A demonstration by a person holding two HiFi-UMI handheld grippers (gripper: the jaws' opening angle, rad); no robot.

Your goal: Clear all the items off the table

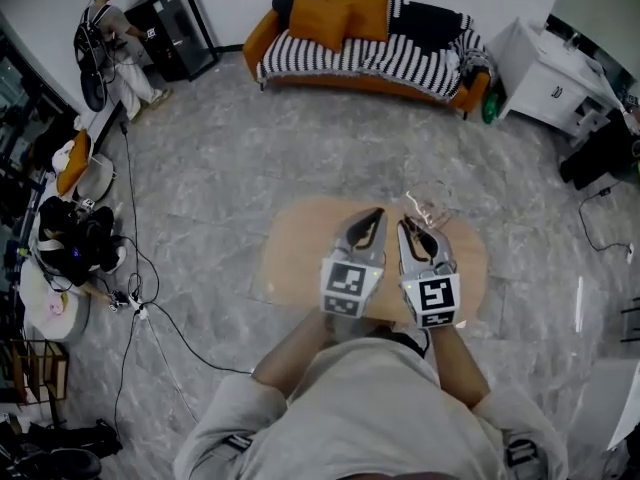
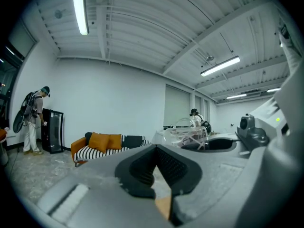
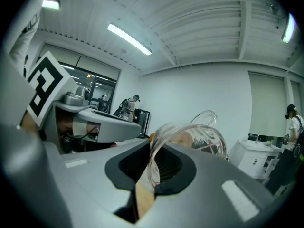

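A clear glass cup (image 1: 428,209) with a handle is tipped over the far right part of the round wooden table (image 1: 300,258). My right gripper (image 1: 415,230) is shut on the cup, and the glass rim (image 3: 190,136) shows pinched between the jaws of that gripper (image 3: 152,171). My left gripper (image 1: 366,228) hovers right beside it over the table's middle. Its jaws (image 2: 159,175) are shut with nothing between them. From the left gripper view the same cup (image 2: 189,134) shows to the right, atop the right gripper (image 2: 228,145). I see no other item on the tabletop.
An orange sofa (image 1: 370,43) with a striped throw stands at the far wall, with a white cabinet (image 1: 550,73) at the far right. A person (image 1: 110,38) stands at the far left by a black cabinet. Cables (image 1: 140,308) and bags (image 1: 70,243) lie on the floor at left.
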